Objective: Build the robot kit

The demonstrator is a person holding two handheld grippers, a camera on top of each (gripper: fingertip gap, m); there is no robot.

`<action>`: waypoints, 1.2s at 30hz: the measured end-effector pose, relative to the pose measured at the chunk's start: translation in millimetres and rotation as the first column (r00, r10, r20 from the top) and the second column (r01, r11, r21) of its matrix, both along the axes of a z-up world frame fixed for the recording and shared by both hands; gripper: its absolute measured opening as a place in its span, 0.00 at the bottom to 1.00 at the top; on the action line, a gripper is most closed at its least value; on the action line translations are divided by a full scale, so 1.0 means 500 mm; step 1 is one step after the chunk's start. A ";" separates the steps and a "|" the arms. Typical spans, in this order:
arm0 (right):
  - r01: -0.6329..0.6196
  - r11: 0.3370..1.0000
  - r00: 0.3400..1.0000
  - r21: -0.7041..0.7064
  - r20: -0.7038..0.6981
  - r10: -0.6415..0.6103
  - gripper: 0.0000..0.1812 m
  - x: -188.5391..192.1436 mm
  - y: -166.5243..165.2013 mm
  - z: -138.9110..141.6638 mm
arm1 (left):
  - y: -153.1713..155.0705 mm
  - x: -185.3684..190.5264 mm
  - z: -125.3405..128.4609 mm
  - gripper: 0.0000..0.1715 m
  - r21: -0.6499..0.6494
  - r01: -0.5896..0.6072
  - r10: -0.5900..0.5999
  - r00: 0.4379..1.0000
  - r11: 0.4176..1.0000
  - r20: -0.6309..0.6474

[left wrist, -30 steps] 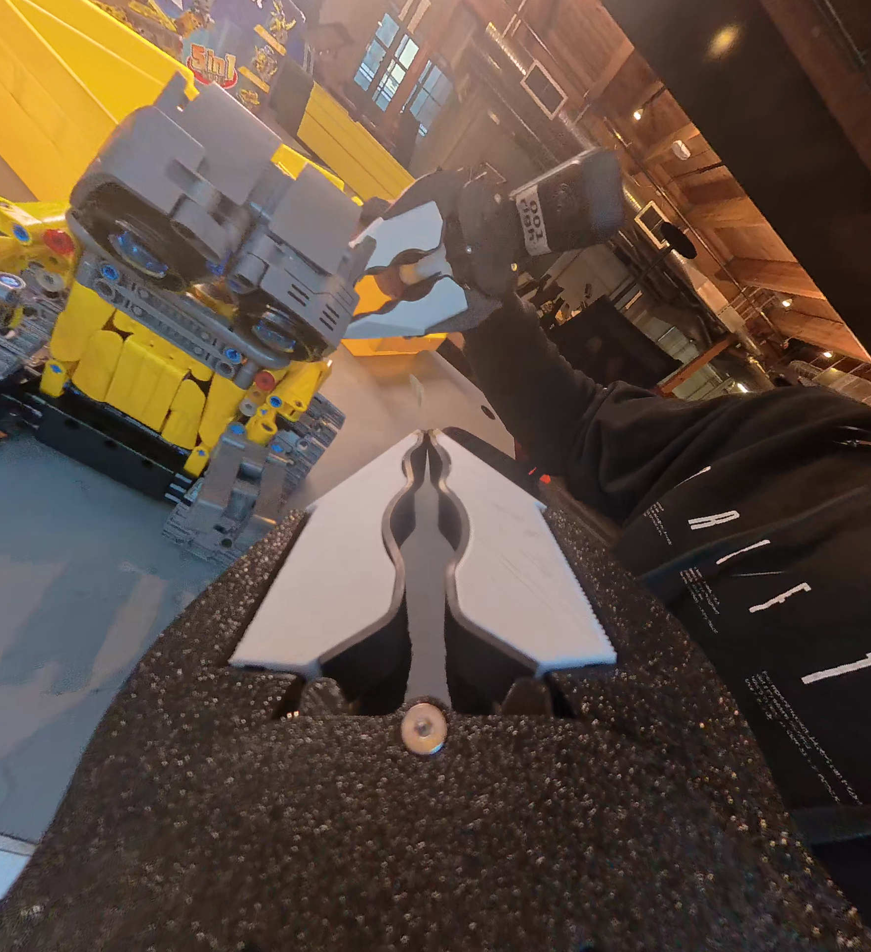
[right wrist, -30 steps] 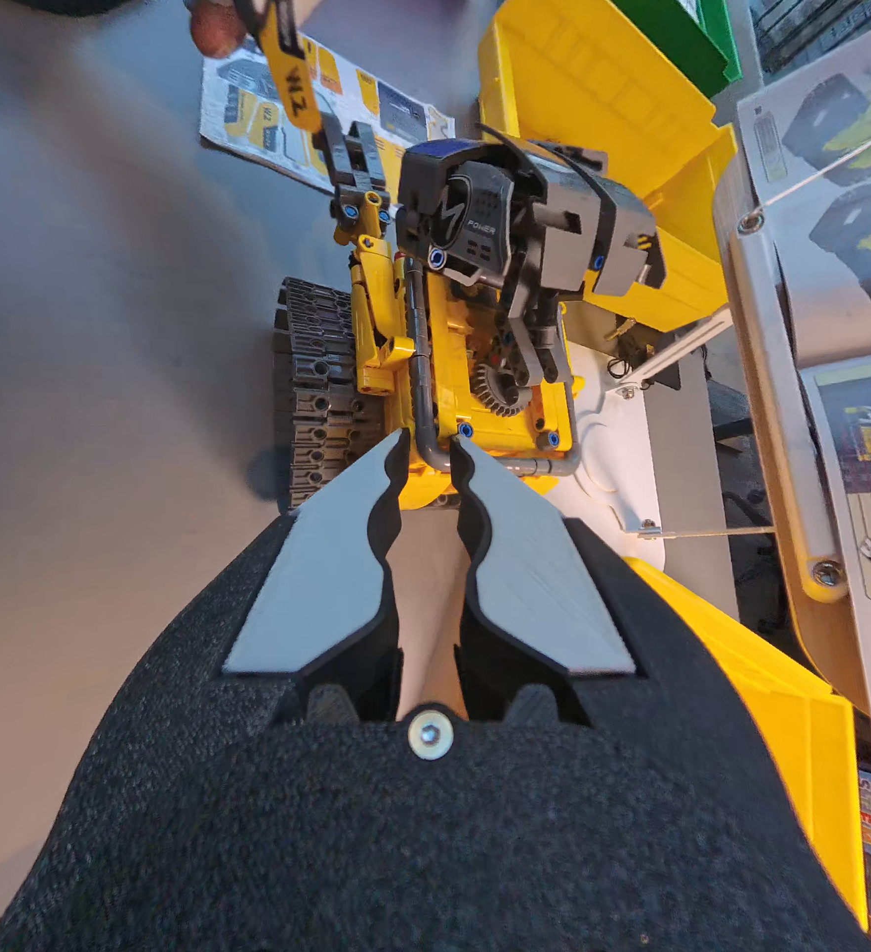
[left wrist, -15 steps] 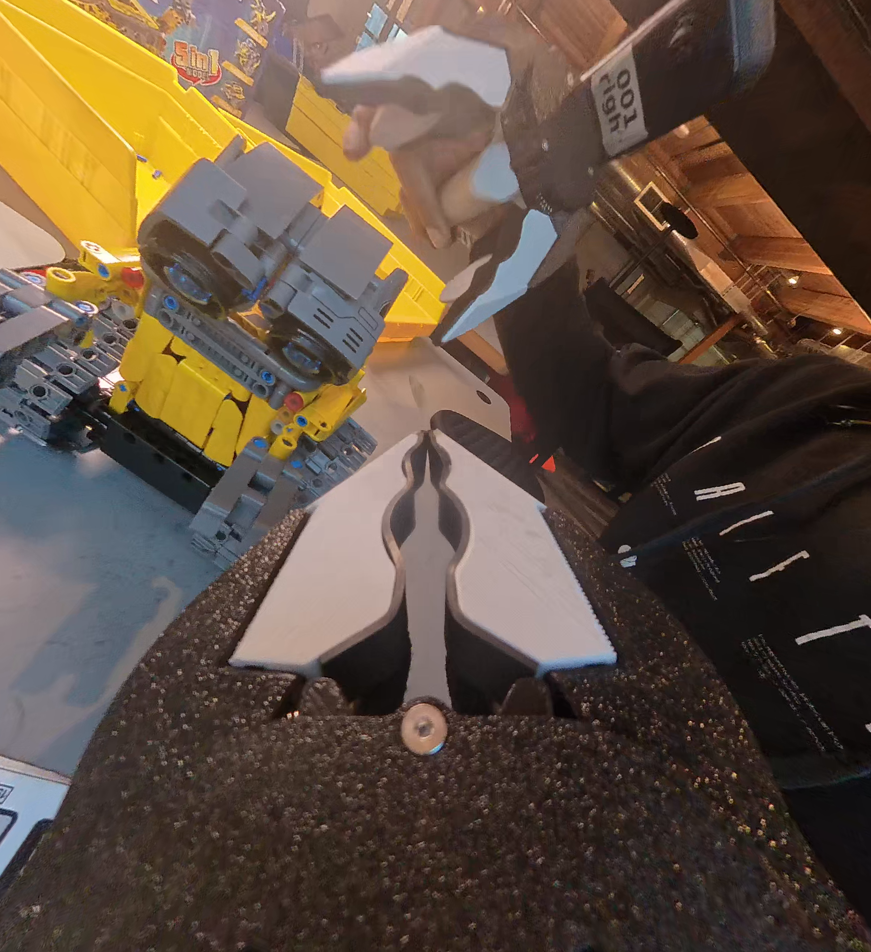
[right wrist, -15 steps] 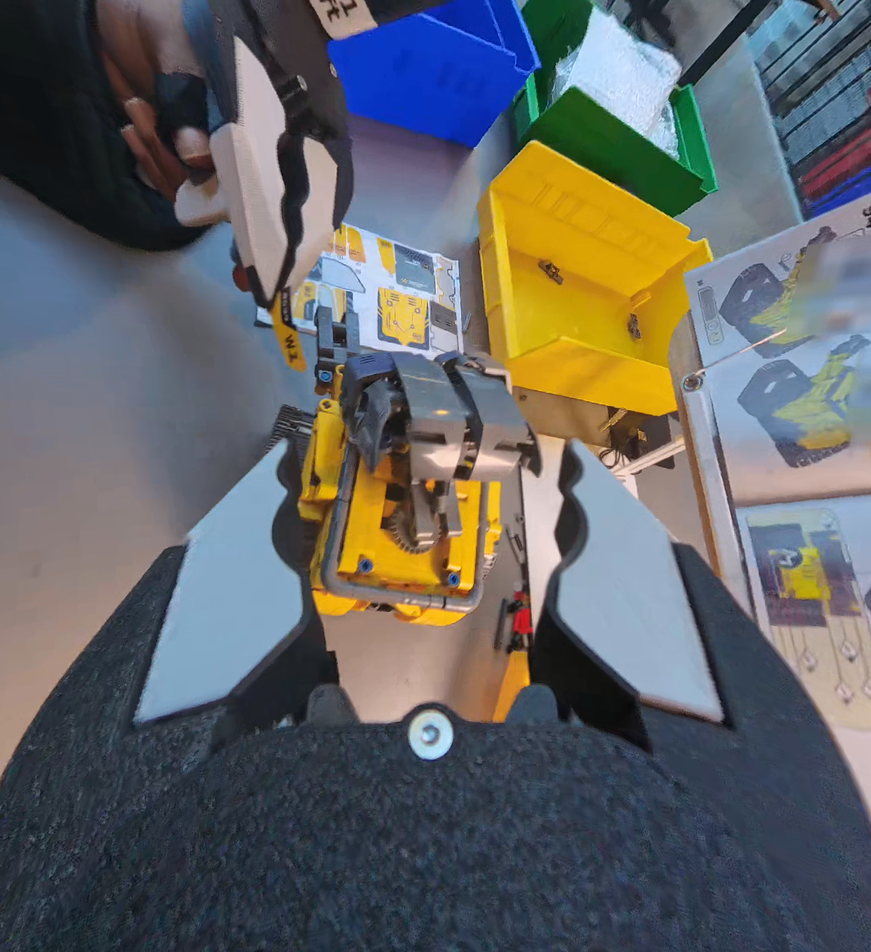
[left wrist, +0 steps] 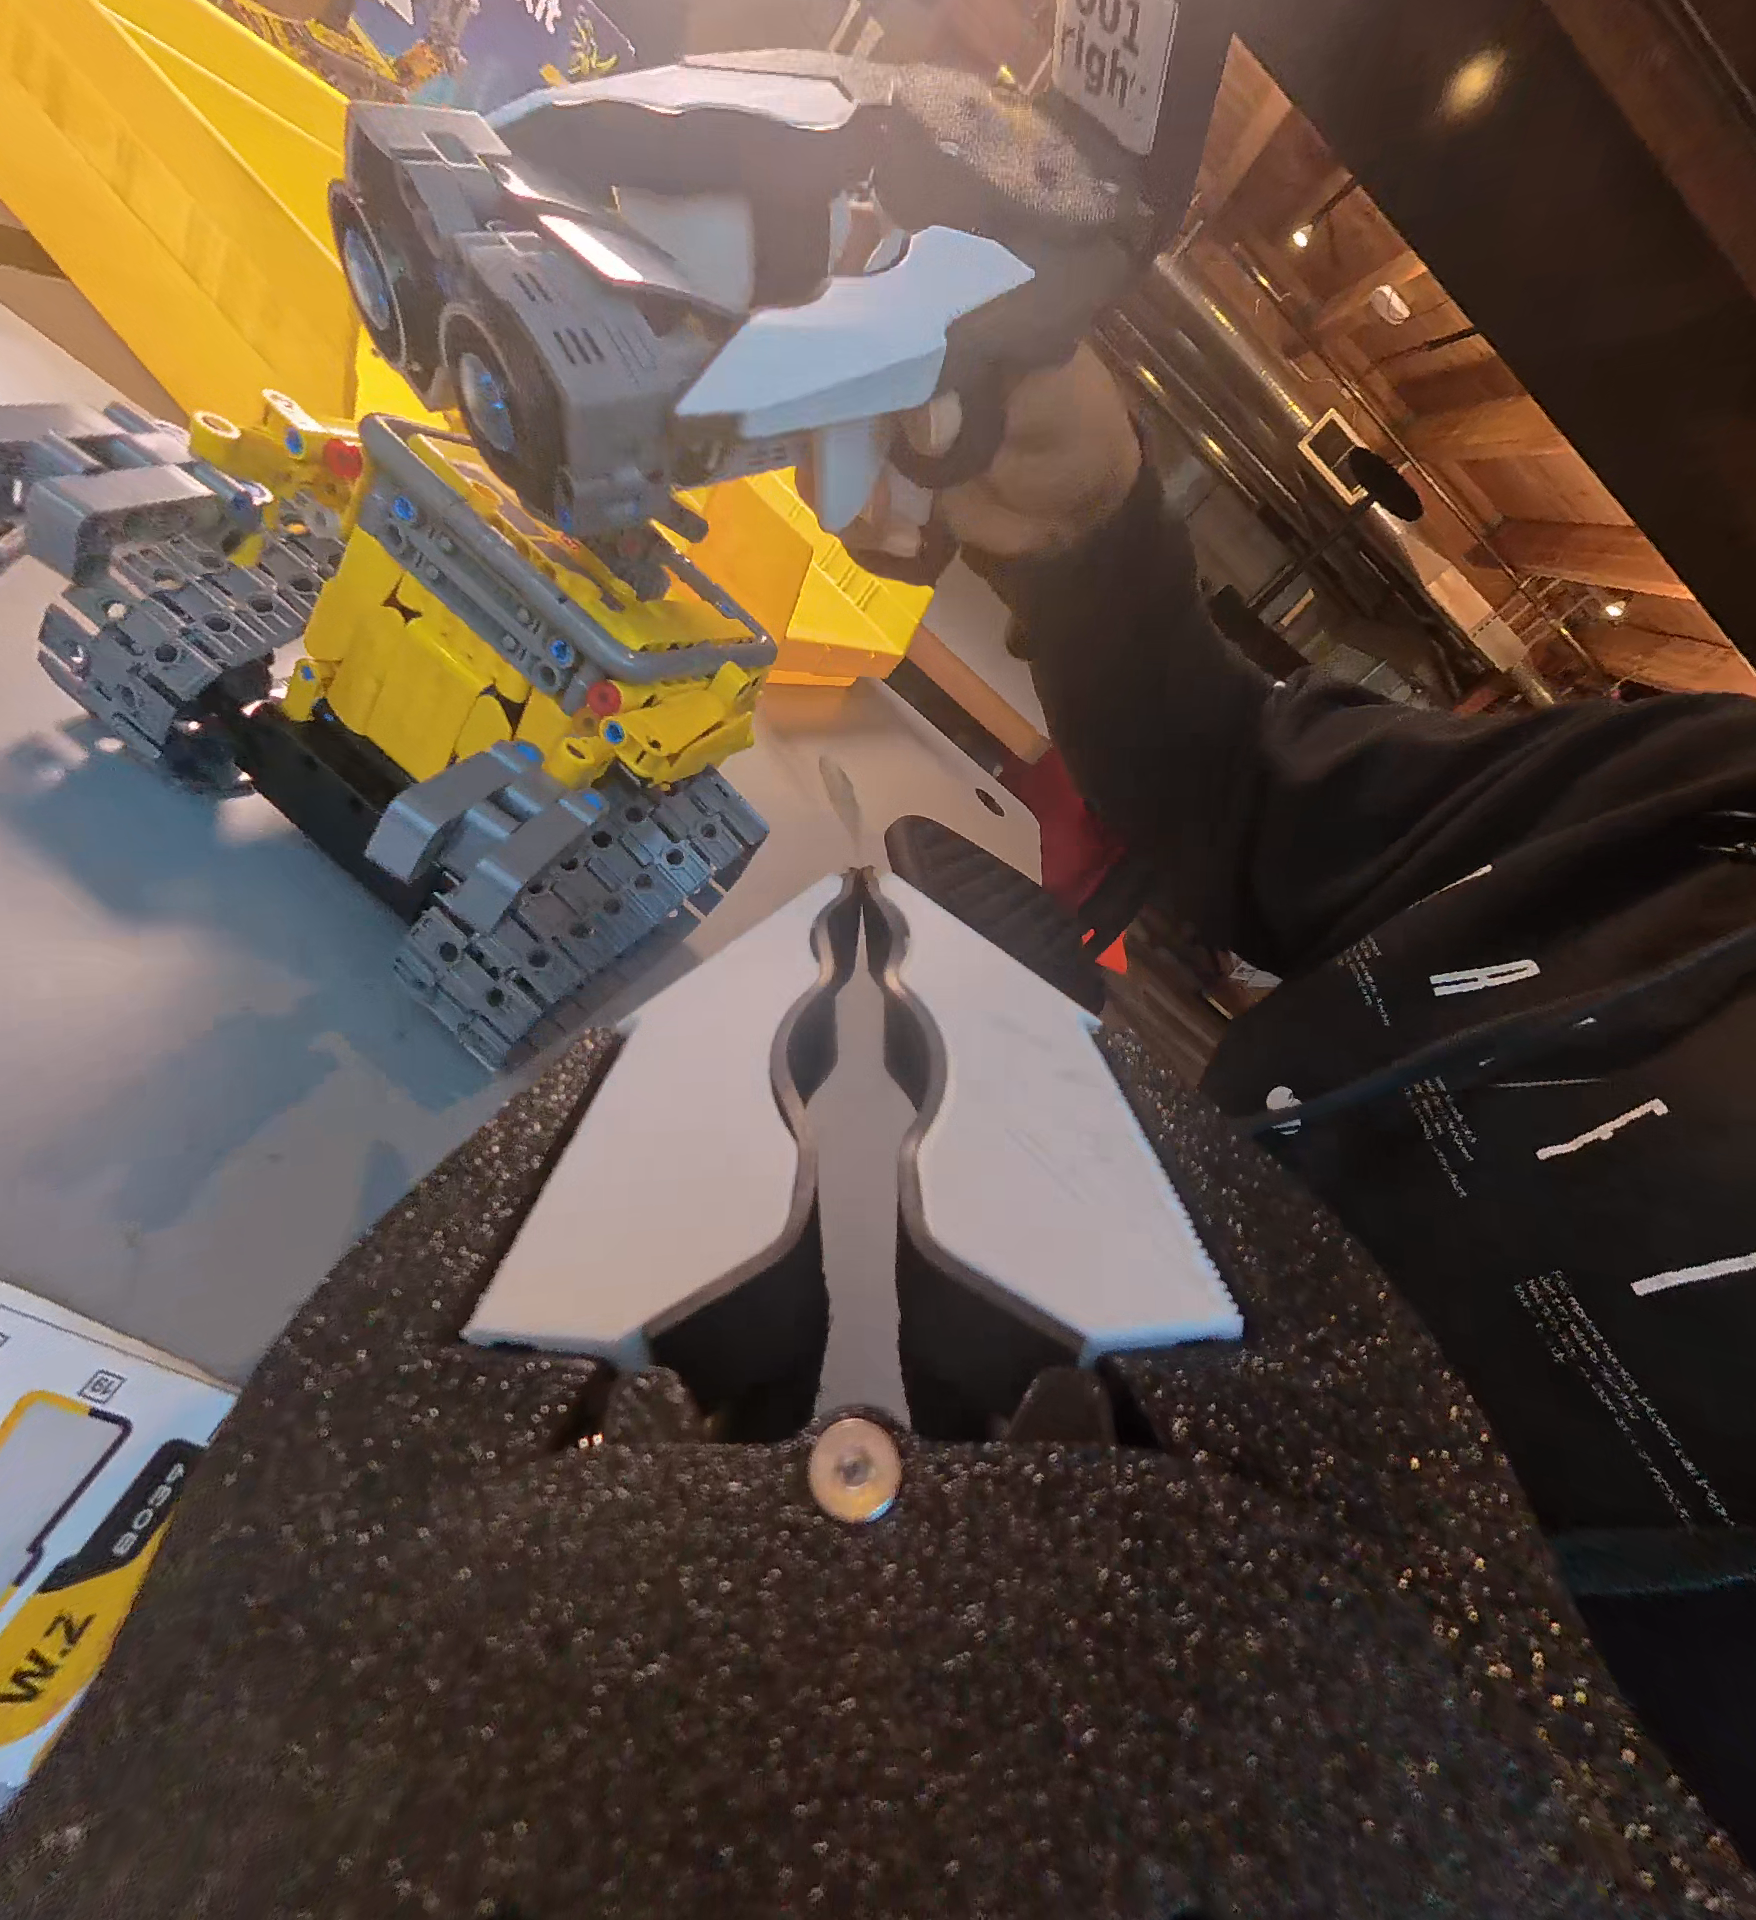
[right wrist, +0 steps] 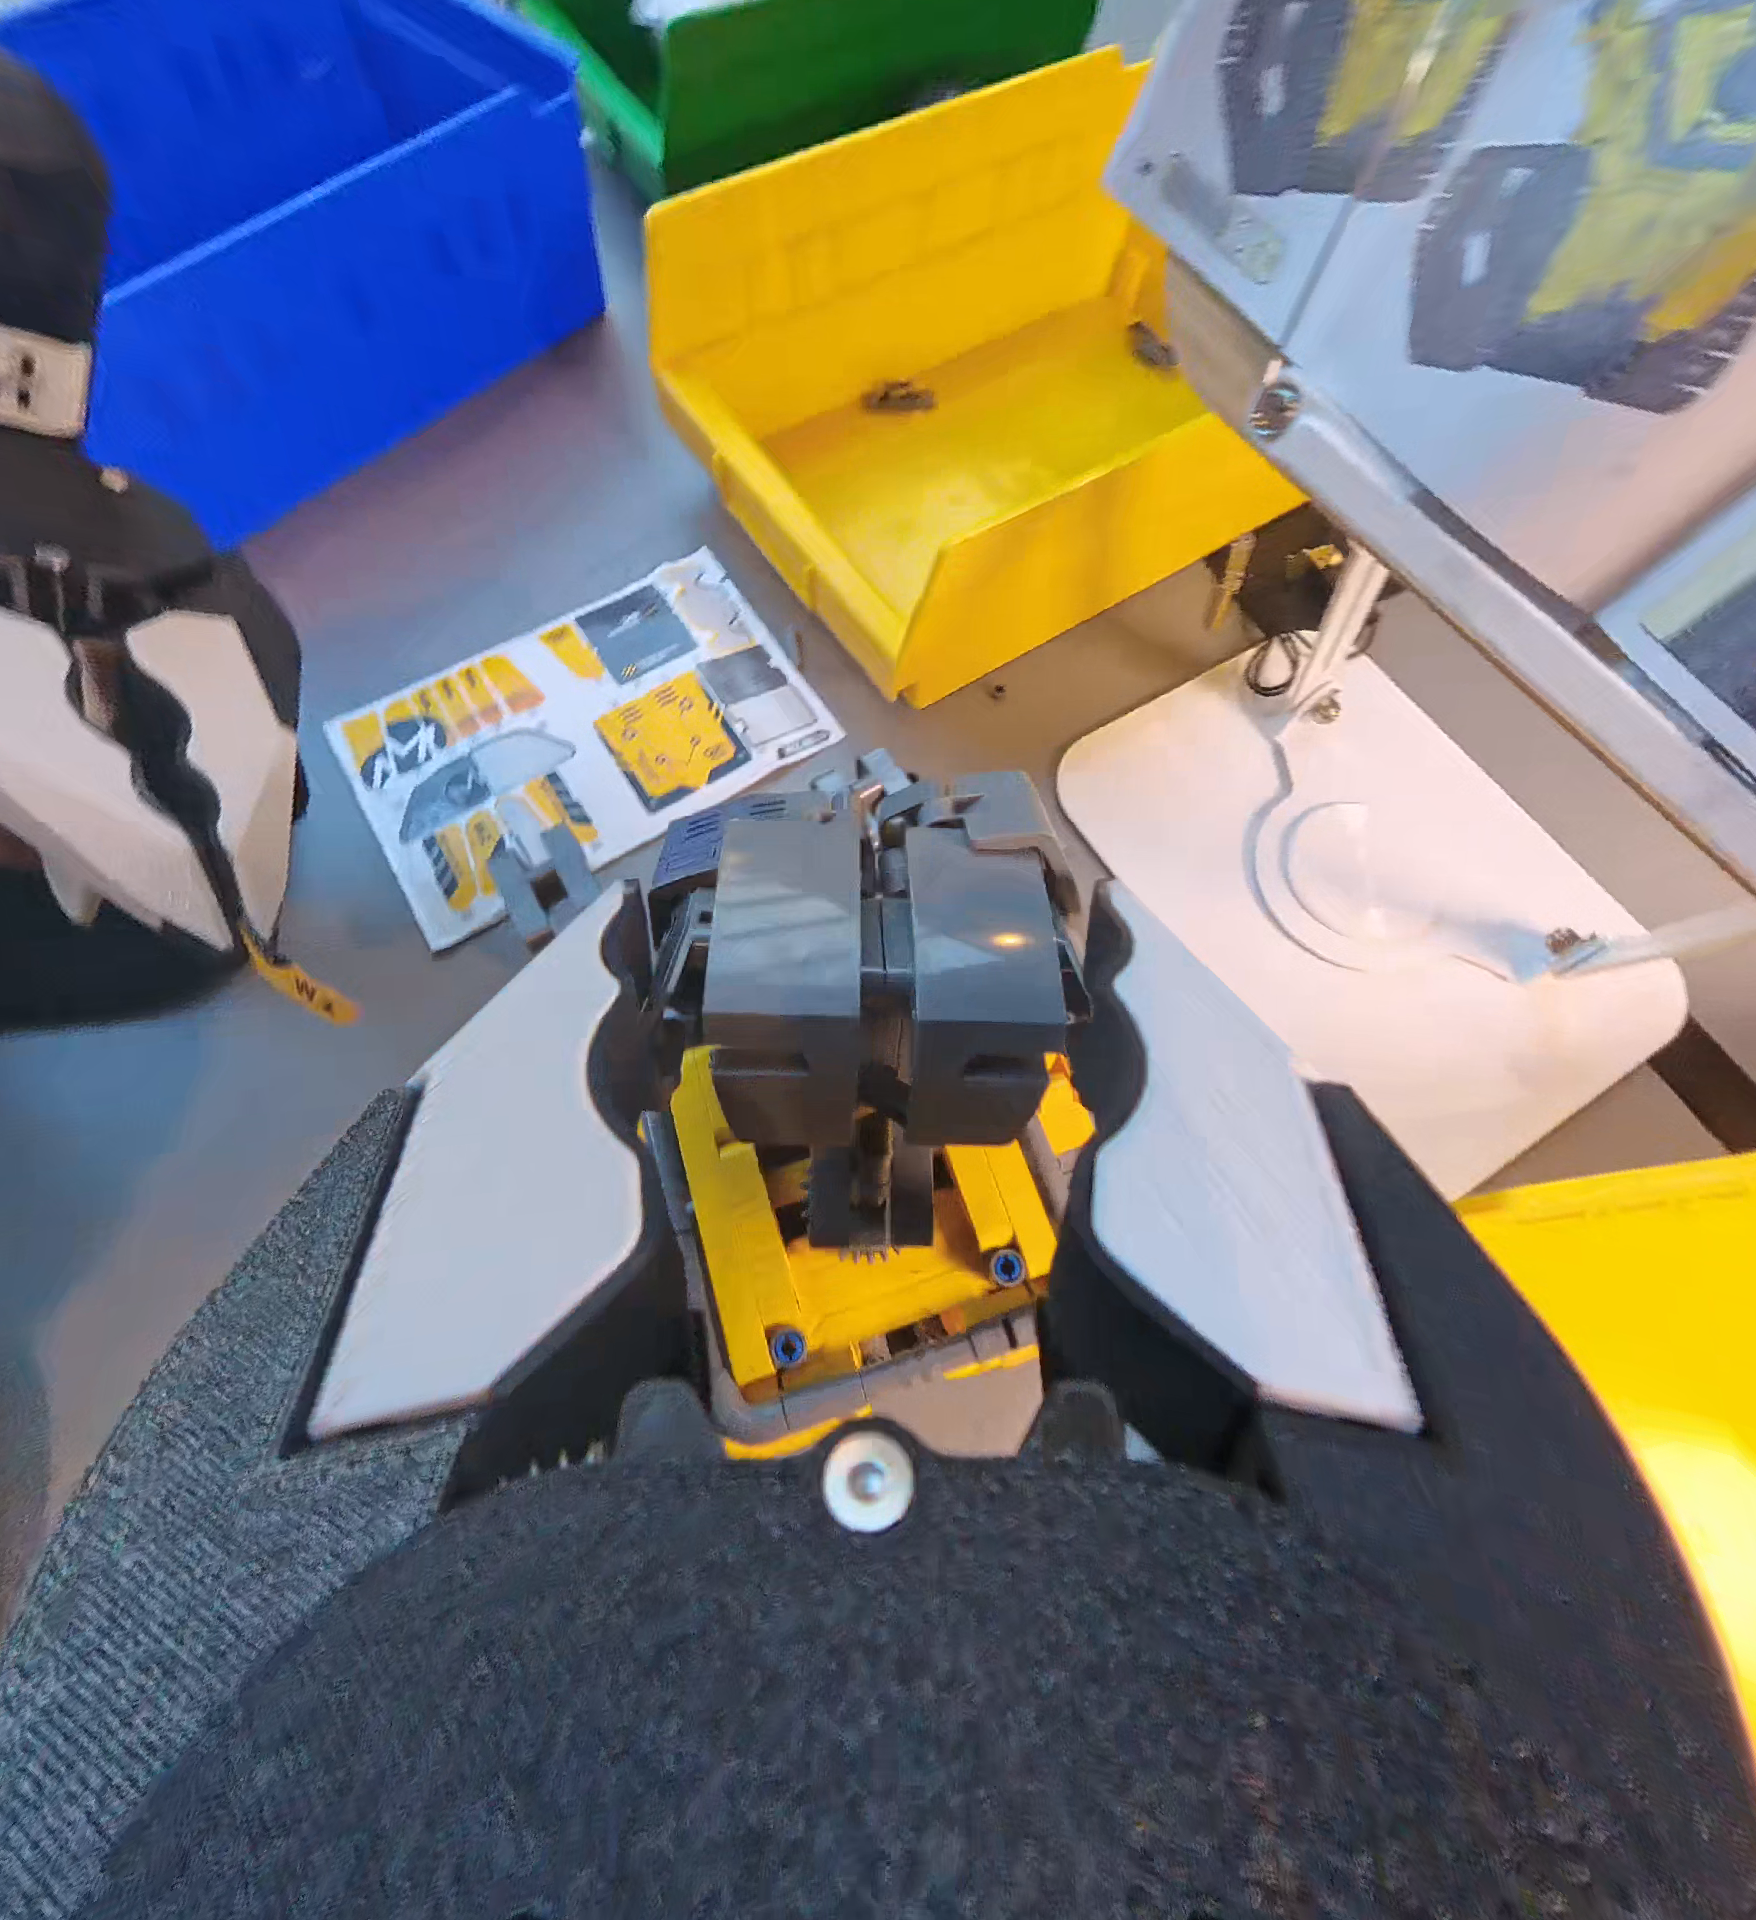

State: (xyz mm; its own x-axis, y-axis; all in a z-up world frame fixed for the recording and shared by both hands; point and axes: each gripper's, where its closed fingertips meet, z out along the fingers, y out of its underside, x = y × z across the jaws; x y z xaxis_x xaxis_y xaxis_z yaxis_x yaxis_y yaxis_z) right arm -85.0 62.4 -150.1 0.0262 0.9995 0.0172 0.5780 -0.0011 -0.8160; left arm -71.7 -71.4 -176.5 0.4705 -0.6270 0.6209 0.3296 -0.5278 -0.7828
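Right gripper (right wrist: 858,997), jaws spread wide, straddles the grey head (right wrist: 869,997) of our brick robot (left wrist: 500,665) without gripping. Left gripper (left wrist: 858,883) is pinched on a yellow sticker (right wrist: 308,982), which we have not yet applied.

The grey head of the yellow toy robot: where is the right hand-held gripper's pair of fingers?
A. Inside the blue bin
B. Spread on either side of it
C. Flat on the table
B: the right hand-held gripper stands open, fingers flanking the grey head.

Yellow-and-grey brick robot (right wrist: 869,1049), blue bin (right wrist: 334,208), seemingly green bin (right wrist: 801,73).
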 end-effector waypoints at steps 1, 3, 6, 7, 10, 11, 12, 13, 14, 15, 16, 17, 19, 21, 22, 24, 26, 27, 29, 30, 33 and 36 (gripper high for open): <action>0.036 0.999 0.999 -0.022 -0.027 -0.037 0.46 -0.003 0.009 0.001 | 0.004 0.003 -0.001 0.00 -0.005 0.008 -0.008 1.000 1.000 0.003; 0.059 0.998 0.998 -0.015 -0.008 -0.059 0.51 -0.013 0.019 -0.010 | 0.010 0.014 -0.001 0.00 -0.007 0.029 -0.029 1.000 1.000 0.005; 0.045 0.982 0.997 0.181 0.056 -0.056 0.47 -0.035 0.034 -0.004 | 0.011 0.032 0.001 0.00 -0.003 0.055 -0.055 0.998 0.998 0.002; 0.032 0.965 0.995 0.260 0.088 -0.057 0.49 -0.040 0.039 0.001 | 0.010 0.036 0.001 0.00 -0.002 0.059 -0.059 0.998 0.998 -0.003; 0.001 0.928 0.991 0.371 0.125 -0.051 0.51 -0.052 0.040 0.016 | 0.004 0.037 -0.001 0.00 -0.002 0.053 -0.053 0.999 0.999 -0.006; -0.003 0.923 0.993 0.384 0.111 -0.043 0.51 -0.052 0.039 0.024 | 0.002 0.034 -0.001 0.00 -0.002 0.046 -0.046 0.999 0.999 -0.001; -0.011 0.930 0.997 0.367 0.078 -0.019 0.52 -0.052 0.030 0.037 | 0.001 0.029 0.000 0.00 -0.002 0.036 -0.036 0.999 0.999 0.003; -0.028 0.942 0.999 0.334 0.024 0.021 0.52 -0.049 0.015 0.057 | 0.001 0.024 0.001 0.00 0.000 0.024 -0.024 1.000 1.000 0.006; -0.052 0.954 0.997 0.296 -0.039 0.066 0.50 -0.041 -0.004 0.080 | 0.002 0.018 0.002 0.00 0.001 0.013 -0.013 1.000 1.000 0.009; -0.089 0.960 0.989 0.264 -0.095 0.117 0.47 -0.025 -0.024 0.100 | 0.002 0.013 0.004 0.00 0.002 0.004 -0.004 1.000 1.000 0.015; -0.136 0.960 0.977 0.243 -0.130 0.171 0.43 -0.003 -0.045 0.111 | 0.003 0.009 0.006 0.00 0.002 -0.002 0.002 1.000 1.000 0.023; -0.170 0.957 0.968 0.234 -0.141 0.207 0.40 0.023 -0.058 0.111 | 0.005 0.006 0.008 0.00 0.001 -0.005 0.005 1.000 1.000 0.031; -0.228 0.939 0.961 0.257 -0.093 0.259 0.32 0.081 -0.067 0.079 | 0.009 0.003 0.009 0.00 -0.007 -0.002 0.002 0.999 1.000 0.041; -0.281 0.914 0.957 0.293 0.007 0.291 0.26 0.133 -0.067 0.016 | 0.014 0.006 0.008 0.00 -0.020 0.013 -0.012 0.999 1.000 0.046; -0.300 0.905 0.953 0.301 0.045 0.301 0.24 0.152 -0.068 -0.013 | 0.018 0.009 0.008 0.00 -0.027 0.022 -0.021 0.999 0.999 0.048; -0.332 0.889 0.943 0.314 0.085 0.322 0.24 0.172 -0.078 -0.054 | 0.026 0.016 0.007 0.00 -0.043 0.040 -0.038 0.998 0.998 0.054; -0.337 0.858 0.941 0.388 0.104 0.322 0.23 0.173 -0.079 -0.072 | 0.034 0.022 0.010 0.00 -0.056 0.053 -0.050 0.997 0.997 0.063; -0.336 0.828 0.941 0.448 0.130 0.312 0.22 0.171 -0.073 -0.080 | 0.038 0.024 0.013 0.00 -0.058 0.056 -0.052 0.996 0.997 0.065; -0.360 0.773 0.933 0.521 0.182 0.312 0.20 0.164 -0.068 -0.096 | 0.041 0.028 0.019 0.00 -0.056 0.057 -0.054 0.997 0.997 0.059; -0.372 0.768 0.928 0.521 0.207 0.309 0.20 0.160 -0.066 -0.105 | 0.041 0.030 0.021 0.00 -0.054 0.056 -0.053 0.997 0.997 0.053; -0.366 0.809 0.931 0.460 0.177 0.320 0.17 0.147 -0.066 -0.102 | 0.037 0.028 0.023 0.00 -0.054 0.045 -0.043 0.998 0.998 0.034; -0.353 0.847 0.936 0.397 0.158 0.315 0.17 0.144 -0.057 -0.091 | 0.031 0.022 0.020 0.00 -0.062 0.026 -0.025 1.000 0.998 0.018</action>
State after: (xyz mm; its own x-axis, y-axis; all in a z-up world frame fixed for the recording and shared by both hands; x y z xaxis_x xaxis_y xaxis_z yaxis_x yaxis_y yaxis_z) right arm -12.9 33.7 -195.8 -0.3283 0.8479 0.4163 0.5486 0.5299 -0.6467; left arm -60.8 -56.1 -166.7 0.4436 -0.5983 0.6673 0.3289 -0.5839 -0.7422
